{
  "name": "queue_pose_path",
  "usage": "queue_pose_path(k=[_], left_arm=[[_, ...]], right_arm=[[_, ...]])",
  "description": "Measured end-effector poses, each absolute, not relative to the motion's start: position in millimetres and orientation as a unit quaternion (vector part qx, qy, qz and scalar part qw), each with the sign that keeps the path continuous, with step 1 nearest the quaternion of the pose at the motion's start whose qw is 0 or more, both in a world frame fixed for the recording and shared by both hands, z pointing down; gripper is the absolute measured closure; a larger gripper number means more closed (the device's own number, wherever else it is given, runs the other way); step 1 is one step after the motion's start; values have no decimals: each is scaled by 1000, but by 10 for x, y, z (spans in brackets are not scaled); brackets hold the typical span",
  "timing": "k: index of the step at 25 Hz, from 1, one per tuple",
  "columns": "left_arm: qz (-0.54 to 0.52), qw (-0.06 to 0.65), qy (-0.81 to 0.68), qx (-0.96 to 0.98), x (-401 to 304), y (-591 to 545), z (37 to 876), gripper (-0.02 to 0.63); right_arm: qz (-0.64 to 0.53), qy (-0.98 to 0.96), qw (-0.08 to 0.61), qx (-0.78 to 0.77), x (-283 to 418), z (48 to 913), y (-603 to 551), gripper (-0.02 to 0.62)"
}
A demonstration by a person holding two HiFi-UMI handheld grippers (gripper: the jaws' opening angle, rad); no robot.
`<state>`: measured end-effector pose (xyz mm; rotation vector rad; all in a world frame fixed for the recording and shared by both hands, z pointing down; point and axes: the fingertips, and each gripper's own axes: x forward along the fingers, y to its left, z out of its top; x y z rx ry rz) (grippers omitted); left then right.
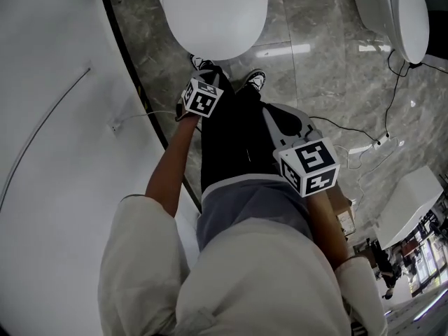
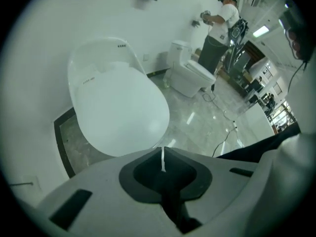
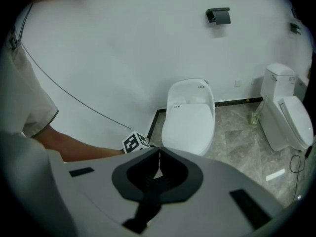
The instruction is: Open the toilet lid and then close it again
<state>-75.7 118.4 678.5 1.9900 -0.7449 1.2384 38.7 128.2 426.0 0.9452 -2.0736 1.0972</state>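
The white toilet (image 3: 190,117) stands against the wall with its lid (image 1: 210,12) down flat; the lid (image 2: 121,110) fills the middle of the left gripper view. My left gripper (image 2: 162,154) hangs just short of the lid's front edge, jaws shut with only a thin slit between them and nothing held. In the head view its marker cube (image 1: 203,96) sits just below the lid's front. My right gripper (image 3: 158,157) is further back from the toilet, also shut and empty; its marker cube (image 1: 308,165) shows at lower right.
A second toilet (image 3: 289,117) stands to the right, with a person (image 2: 219,28) working at the wall beyond it. Cables and a power strip (image 1: 378,144) lie on the marble floor at right. A black box (image 3: 218,15) hangs on the wall above.
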Motion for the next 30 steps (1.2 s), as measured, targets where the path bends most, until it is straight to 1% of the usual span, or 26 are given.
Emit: queue_pose_path(k=[10,14,20,26,30], left_arm=[[345,361,-375,781,-641,829,5599,588],[329,344,-393,787,-640,765,5241,588],[305,337,-399,796,-570,777,4741,588],[264,320,-409,813,-528,755,4183,588],[232,301,-426,821,-527,745,3767,588]], right_arm=[[366,-814,279,354,401,3871,1043,584],[346,-825,270,356,463,3705,938,584],[327,-836,255,360,526,3469,800,584],[315,-850,215,363,517,3183,712,584],[294,-860,207,363,587,2984,718,584]])
